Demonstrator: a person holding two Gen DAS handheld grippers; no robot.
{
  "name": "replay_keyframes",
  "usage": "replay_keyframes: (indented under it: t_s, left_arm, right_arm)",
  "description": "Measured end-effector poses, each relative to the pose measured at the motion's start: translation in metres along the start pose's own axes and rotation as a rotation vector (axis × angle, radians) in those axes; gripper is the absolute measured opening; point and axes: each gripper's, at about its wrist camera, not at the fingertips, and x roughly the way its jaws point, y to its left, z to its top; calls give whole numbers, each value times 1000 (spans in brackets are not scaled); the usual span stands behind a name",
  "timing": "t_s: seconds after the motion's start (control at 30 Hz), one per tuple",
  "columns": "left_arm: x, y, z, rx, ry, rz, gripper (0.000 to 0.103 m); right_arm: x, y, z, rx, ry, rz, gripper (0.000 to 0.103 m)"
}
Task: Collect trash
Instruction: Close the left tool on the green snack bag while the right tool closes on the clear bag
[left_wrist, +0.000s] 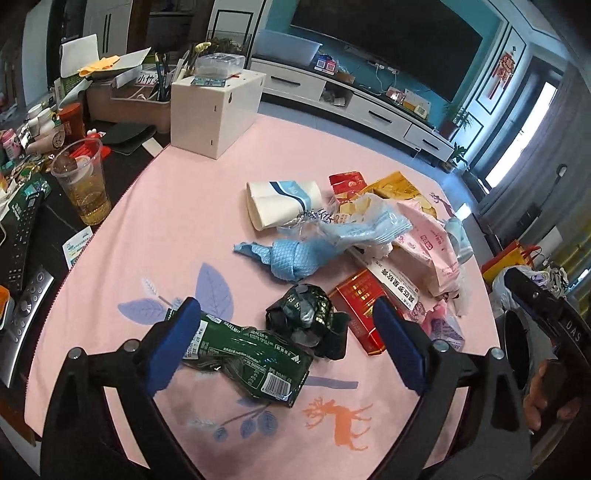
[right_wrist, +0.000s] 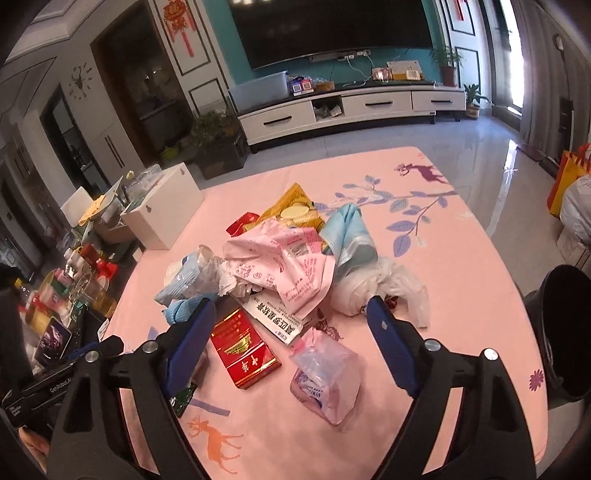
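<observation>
Left wrist view: trash pile sits on the pink tablecloth (left_wrist: 155, 221), none collected yet as far as I can judge. Nearest the left gripper (left_wrist: 288, 343) is a green biscuit wrapper (left_wrist: 251, 358), lying flat between the wide-open jaws, not gripped. Just beyond it a crumpled dark foil wrapper (left_wrist: 303, 314), touching or nearly touching. Right of that a red cigarette box (left_wrist: 362, 306). Farther out: knotted blue cloth (left_wrist: 295, 258), flattened paper cup (left_wrist: 280, 203), pink tissue pack (left_wrist: 432, 243), yellow snack bag (left_wrist: 395, 184).

Right wrist view: right gripper (right_wrist: 291, 339) also wide open, holding nothing, hovering over the red cigarette box (right_wrist: 243, 350) and a small pink plastic packet (right_wrist: 325, 376). Behind them the white medicine box (right_wrist: 277, 321), the pink tissue pack (right_wrist: 291, 266), a blue face mask (right_wrist: 351, 236), a white plastic bag (right_wrist: 376, 288).

A dark bin (right_wrist: 565, 332) stands at the near right edge, off the table; cannot tell what is inside.

Progress: start stage, by my read. Whole pile is left. Likely first picks are the green wrapper for the left, the cigarette box or packet for the right.

Far left clutter: white wooden box (left_wrist: 218, 110), plastic cup with drink (left_wrist: 83, 184), remotes (left_wrist: 26, 229). Probably not trash.
</observation>
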Motion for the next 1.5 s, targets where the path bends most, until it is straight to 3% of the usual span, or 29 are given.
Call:
replay_keyframes:
  t_s: [0.33,0.67,0.93,1.17,1.37,1.5]
  left_arm:
    - [-3,-1,-1,23,-21,65,93]
    - [1,-2,-1,32,-12,47,93]
    - [2,10,0,6,-13,119,94]
    - [19,13,-3,24,57,127,94]
    - [38,37,-11,-43,147,132,94]
    - [52,44,-19,-68,218,76,93]
  right_arm:
    - [10,6,-8,-48,24,2,83]
    - [16,5,-9,-38,44,-9,83]
    - [24,8,-13,-51,68,-7,83]
    - [43,6,-19,-64,142,0,83]
    - [62,-1,-28,-79,210,-20,79]
    - [74,-9,-33,-66,256,-19,74]
